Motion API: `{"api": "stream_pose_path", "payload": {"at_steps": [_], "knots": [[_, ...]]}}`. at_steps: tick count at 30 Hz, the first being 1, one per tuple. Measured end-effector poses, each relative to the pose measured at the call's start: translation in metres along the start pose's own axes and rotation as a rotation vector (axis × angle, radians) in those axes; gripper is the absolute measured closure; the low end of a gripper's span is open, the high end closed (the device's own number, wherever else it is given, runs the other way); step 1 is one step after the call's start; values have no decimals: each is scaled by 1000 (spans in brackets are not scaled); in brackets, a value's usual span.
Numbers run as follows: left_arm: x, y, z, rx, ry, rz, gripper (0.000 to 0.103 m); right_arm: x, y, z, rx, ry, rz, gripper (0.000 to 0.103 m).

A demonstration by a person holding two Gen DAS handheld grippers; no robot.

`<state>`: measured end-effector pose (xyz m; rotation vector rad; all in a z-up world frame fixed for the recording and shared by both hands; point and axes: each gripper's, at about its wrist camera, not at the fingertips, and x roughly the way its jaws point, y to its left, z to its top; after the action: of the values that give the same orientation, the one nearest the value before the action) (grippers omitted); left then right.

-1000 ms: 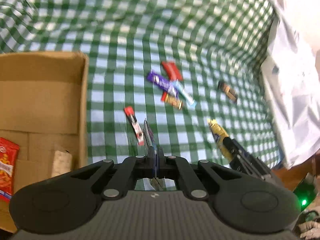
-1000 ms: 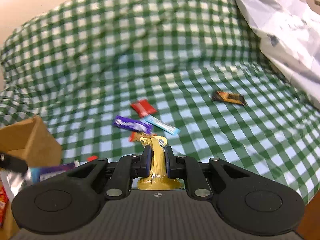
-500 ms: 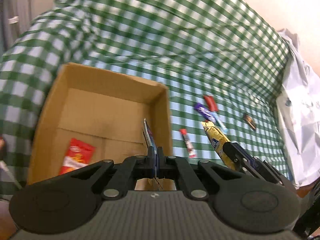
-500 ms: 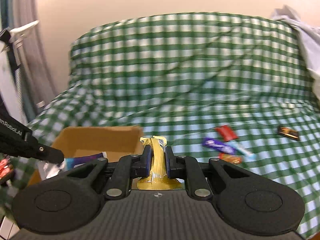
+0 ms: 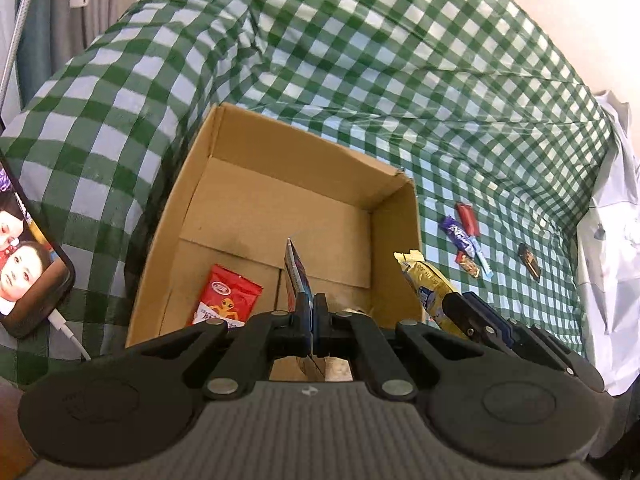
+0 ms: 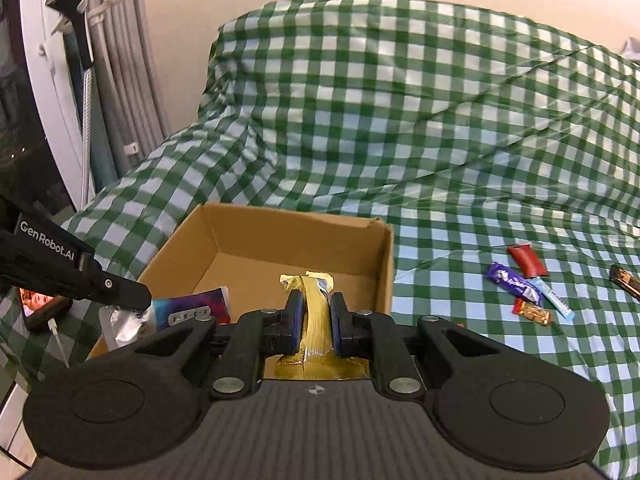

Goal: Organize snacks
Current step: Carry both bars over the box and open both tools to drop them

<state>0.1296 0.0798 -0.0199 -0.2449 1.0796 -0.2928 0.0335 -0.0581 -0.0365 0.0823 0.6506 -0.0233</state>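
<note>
while both claws hang above the cardboard box (image 5: 394, 240), the left gripper (image 5: 311, 308) pinches a thin blue packet (image 5: 297, 270) edge-on; the right gripper (image 6: 312, 320) clamps a yellow bar (image 6: 316, 308); a red pouch (image 5: 226, 298) lies inside at 7 o'clock; loose snacks (image 6: 524, 286) sit on the checked cloth (image 6: 440, 120) at 3 o'clock of the box.
</note>
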Motion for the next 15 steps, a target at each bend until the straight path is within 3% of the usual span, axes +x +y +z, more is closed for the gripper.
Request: {"api": "stream_pose_path", "payload": {"at_steps": [15], "knots": [[35, 12, 3, -12, 63, 24, 102, 42, 5, -6, -8, 79, -8, 88]]}}
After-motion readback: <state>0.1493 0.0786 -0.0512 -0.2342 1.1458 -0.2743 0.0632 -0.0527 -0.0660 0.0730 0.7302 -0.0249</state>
